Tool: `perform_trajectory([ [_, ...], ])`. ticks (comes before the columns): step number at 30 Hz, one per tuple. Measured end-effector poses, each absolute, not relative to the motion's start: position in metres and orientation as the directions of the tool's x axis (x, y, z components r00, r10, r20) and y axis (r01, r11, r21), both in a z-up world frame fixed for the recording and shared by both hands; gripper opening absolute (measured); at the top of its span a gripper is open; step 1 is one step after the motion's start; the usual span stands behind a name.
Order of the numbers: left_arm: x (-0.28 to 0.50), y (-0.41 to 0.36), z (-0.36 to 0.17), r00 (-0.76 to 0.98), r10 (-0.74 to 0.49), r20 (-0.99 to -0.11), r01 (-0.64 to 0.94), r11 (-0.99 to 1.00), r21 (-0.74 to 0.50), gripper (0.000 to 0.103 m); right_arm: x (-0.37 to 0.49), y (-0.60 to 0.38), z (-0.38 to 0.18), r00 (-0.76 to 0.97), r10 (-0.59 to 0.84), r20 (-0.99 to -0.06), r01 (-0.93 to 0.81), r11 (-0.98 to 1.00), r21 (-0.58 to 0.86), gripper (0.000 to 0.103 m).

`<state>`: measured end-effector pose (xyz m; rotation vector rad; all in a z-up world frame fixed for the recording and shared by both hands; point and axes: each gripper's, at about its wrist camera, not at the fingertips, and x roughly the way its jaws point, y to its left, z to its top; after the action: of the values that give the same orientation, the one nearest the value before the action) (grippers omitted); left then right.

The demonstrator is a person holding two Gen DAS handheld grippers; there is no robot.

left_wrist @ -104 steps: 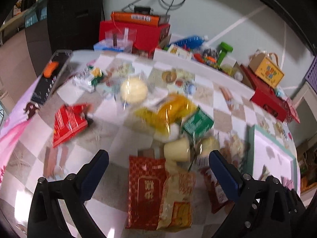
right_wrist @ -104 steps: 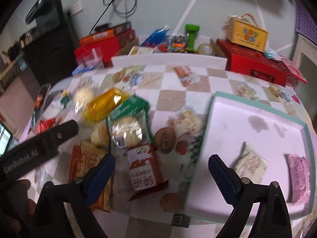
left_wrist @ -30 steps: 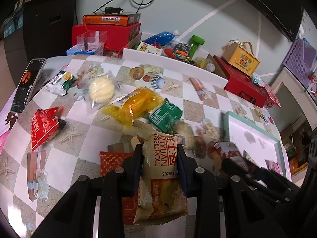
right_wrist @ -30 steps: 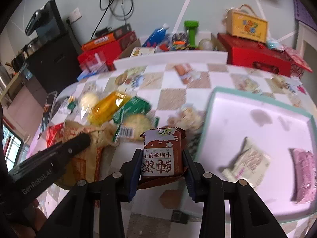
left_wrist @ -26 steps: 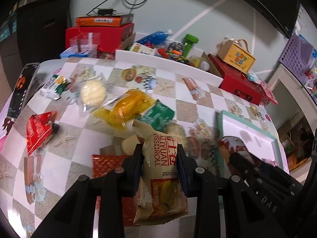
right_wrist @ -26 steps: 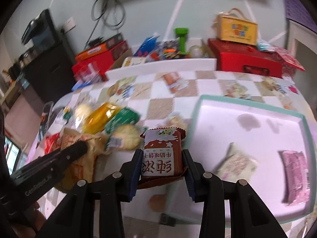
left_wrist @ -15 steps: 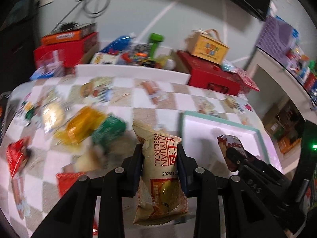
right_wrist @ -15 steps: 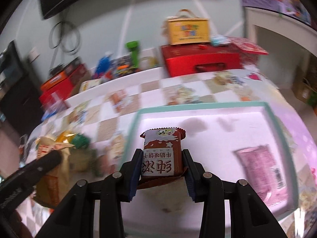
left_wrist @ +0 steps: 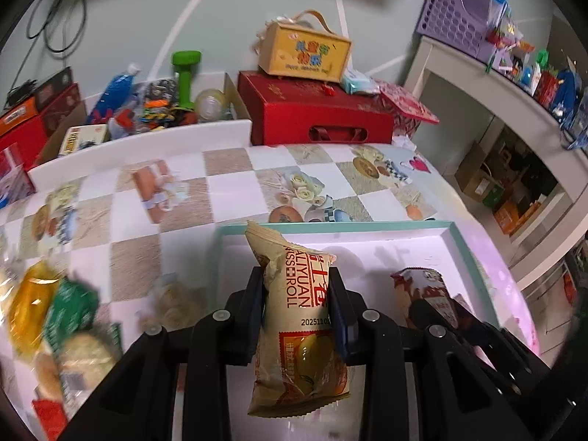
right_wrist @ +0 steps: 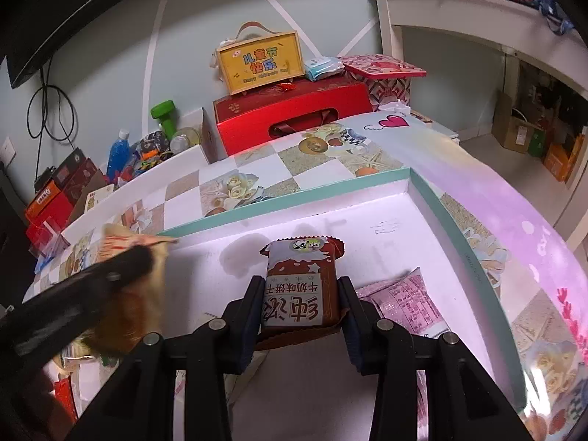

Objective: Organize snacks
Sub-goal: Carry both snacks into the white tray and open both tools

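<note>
Left gripper (left_wrist: 297, 294): jaws clamped on the tan egg-roll packet (left_wrist: 299, 327), upright between the pads, over the teal-rimmed tray (left_wrist: 330, 226). Right gripper (right_wrist: 302, 301): jaws clamped on the brown milk-biscuit packet (right_wrist: 300, 286), above the tray floor beside a pink packet (right_wrist: 402, 303).

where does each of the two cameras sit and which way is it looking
left wrist: sits on the left gripper, looking down over its jaws, shut on a tan roll packet, at the teal-rimmed tray; the right gripper's arm shows at lower right.
right wrist: sits on the right gripper, looking down into the tray over jaws shut on a brown biscuit packet; the left gripper's blurred finger crosses at left.
shared: tray, both packets, red gift box, yellow handled box.
</note>
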<state>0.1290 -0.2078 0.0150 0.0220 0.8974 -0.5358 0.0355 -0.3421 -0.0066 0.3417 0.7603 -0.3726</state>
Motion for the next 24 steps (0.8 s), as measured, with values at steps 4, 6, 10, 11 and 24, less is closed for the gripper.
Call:
perform_trajectory([
  [4,0.147,-0.22,-0.01,0.467,-0.432,-0.772,0.438,0.871,-0.222,0.034,0.041,-0.341,-0.017,0.653,-0.181,-0.735,0.439,0.882,0.173,0.042],
  [6,0.151,-0.222,-0.018,0.452,-0.432,-0.78,0.427,0.873,-0.236,0.034,0.044,-0.341,-0.022,0.64,-0.174,-0.748,0.439,0.882,0.171,0.042],
  [10,0.15,-0.219,-0.025,0.438,-0.427,-0.791,0.406,0.879,-0.249,0.035,0.044,-0.342,-0.025,0.633,-0.166,-0.756,0.442,0.879,0.177,0.042],
  [11,0.15,-0.218,-0.025,0.436,-0.427,-0.792,0.403,0.88,-0.252,0.036,0.044,-0.341,-0.025,0.631,-0.168,-0.758,0.442,0.88,0.173,0.042],
  [24,0.136,-0.202,-0.002,0.436,-0.438,-0.786,0.378,0.882,-0.281,0.065,0.045,-0.337,-0.02,0.611,-0.183,-0.77,0.44,0.887,0.138,0.044],
])
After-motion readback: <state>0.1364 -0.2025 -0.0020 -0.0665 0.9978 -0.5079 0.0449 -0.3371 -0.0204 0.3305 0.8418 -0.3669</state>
